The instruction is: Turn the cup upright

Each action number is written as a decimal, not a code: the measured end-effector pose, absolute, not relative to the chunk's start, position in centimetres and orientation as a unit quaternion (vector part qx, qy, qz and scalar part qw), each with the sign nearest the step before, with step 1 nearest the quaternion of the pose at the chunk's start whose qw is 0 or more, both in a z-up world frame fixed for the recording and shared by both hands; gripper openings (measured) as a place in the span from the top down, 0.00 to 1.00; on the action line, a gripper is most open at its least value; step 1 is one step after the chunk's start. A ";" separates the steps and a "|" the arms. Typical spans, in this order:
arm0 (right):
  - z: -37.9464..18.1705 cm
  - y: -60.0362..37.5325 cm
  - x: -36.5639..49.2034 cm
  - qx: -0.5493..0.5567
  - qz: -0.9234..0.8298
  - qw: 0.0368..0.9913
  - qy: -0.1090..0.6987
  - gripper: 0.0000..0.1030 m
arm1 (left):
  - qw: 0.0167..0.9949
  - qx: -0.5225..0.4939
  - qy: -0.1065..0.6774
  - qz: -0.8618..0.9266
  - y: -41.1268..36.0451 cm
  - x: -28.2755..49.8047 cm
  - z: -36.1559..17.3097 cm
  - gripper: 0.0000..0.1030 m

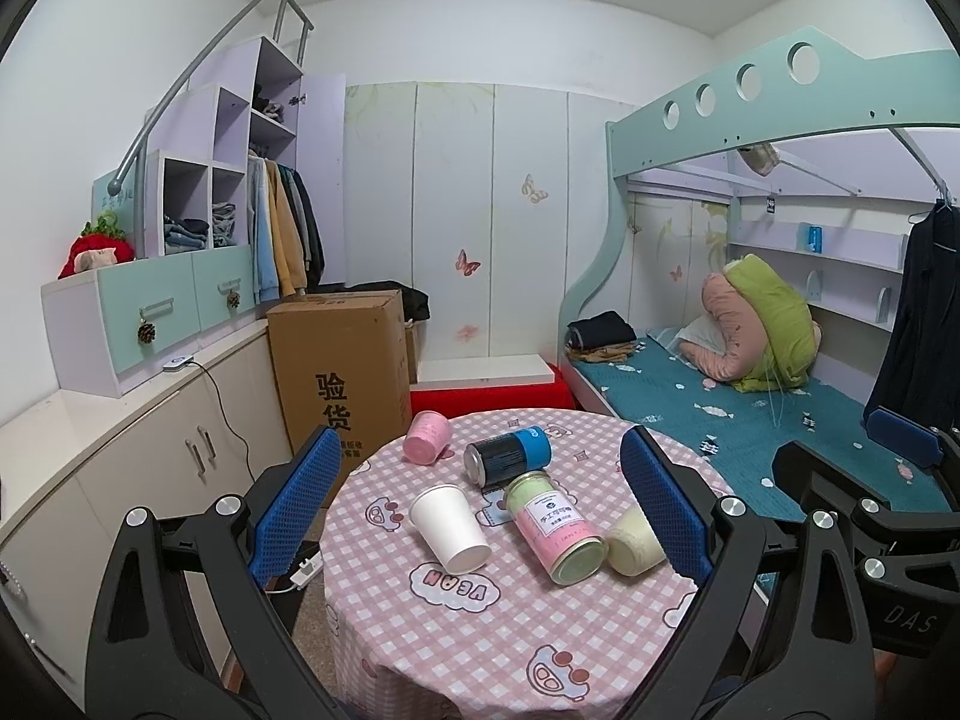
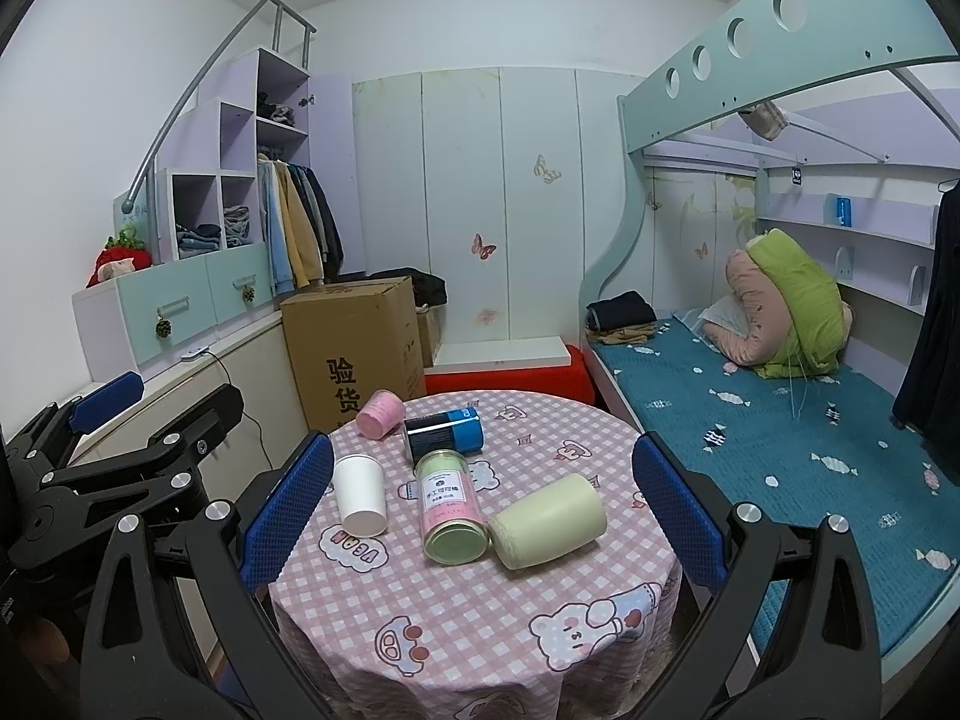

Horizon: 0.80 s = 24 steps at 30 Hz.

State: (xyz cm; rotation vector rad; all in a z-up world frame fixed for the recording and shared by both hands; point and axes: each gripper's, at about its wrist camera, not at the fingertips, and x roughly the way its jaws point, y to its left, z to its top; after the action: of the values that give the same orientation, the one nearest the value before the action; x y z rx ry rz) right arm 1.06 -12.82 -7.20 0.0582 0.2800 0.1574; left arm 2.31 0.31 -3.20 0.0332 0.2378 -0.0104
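A white paper cup (image 1: 450, 528) lies on its side on the round table with the pink checked cloth (image 1: 480, 630); it also shows in the right wrist view (image 2: 359, 495). A pale yellow cup (image 2: 549, 521) lies on its side at the right, and a pink cup (image 2: 380, 413) lies on its side at the far edge. My left gripper (image 1: 480, 516) is open and empty, hovering above the table's near side. My right gripper (image 2: 483, 507) is open and empty, hovering likewise.
A pink-and-green jar (image 2: 451, 504) and a dark can with a blue band (image 2: 445, 433) lie on their sides mid-table. A cardboard box (image 1: 342, 372) stands behind the table at left, a bunk bed (image 1: 750, 408) at right, white cabinets (image 1: 120, 450) along the left wall.
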 end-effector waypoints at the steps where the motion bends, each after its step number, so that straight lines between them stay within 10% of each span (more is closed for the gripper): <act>1: -7.2 -12.8 1.1 0.029 0.079 0.987 0.140 0.06 | 0.993 0.017 0.119 -0.005 0.3 2.4 -3.4 0.08; 24: -7.3 -13.0 1.3 0.031 0.079 0.986 0.142 0.06 | 0.992 0.017 0.122 -0.005 0.3 2.6 -3.3 0.08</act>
State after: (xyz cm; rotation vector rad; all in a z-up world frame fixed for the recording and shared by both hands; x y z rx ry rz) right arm 1.29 -13.00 -7.30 0.0614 0.2853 0.1597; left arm 2.60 0.34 -3.29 0.0335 0.2444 -0.0105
